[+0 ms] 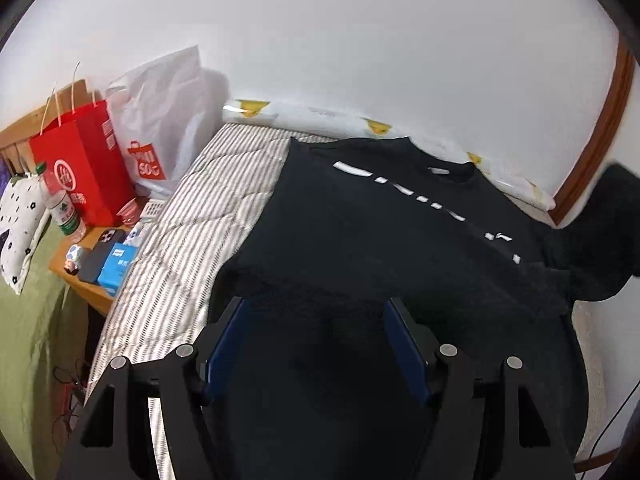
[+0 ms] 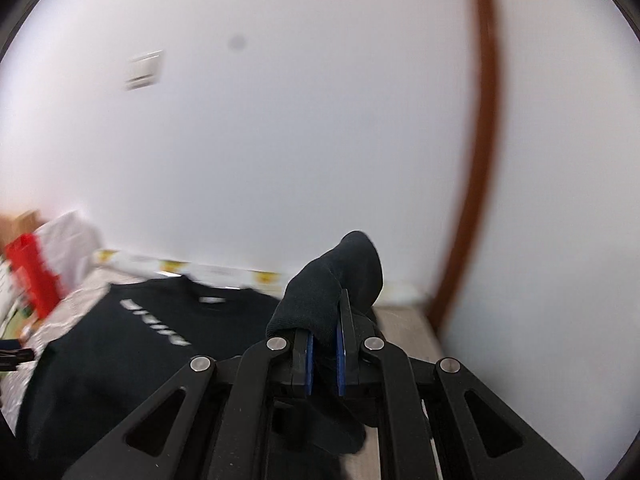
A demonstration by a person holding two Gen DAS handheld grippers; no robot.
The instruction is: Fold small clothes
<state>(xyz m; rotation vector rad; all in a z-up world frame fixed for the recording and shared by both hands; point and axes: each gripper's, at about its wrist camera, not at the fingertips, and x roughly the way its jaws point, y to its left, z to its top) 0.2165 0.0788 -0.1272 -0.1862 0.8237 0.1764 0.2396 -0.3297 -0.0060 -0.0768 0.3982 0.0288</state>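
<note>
A black T-shirt (image 1: 384, 232) lies flat across the striped mattress (image 1: 224, 200), collar toward the wall edge. The right gripper (image 2: 325, 344) pinches its sleeve (image 2: 340, 276), lifted; the left gripper (image 1: 316, 320) gapes empty above the hem. Soft, light, limp cloth: best taken at edges.

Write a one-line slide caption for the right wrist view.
Right claw shut on a fold of the black T-shirt, lifting it above the striped bed.
</note>
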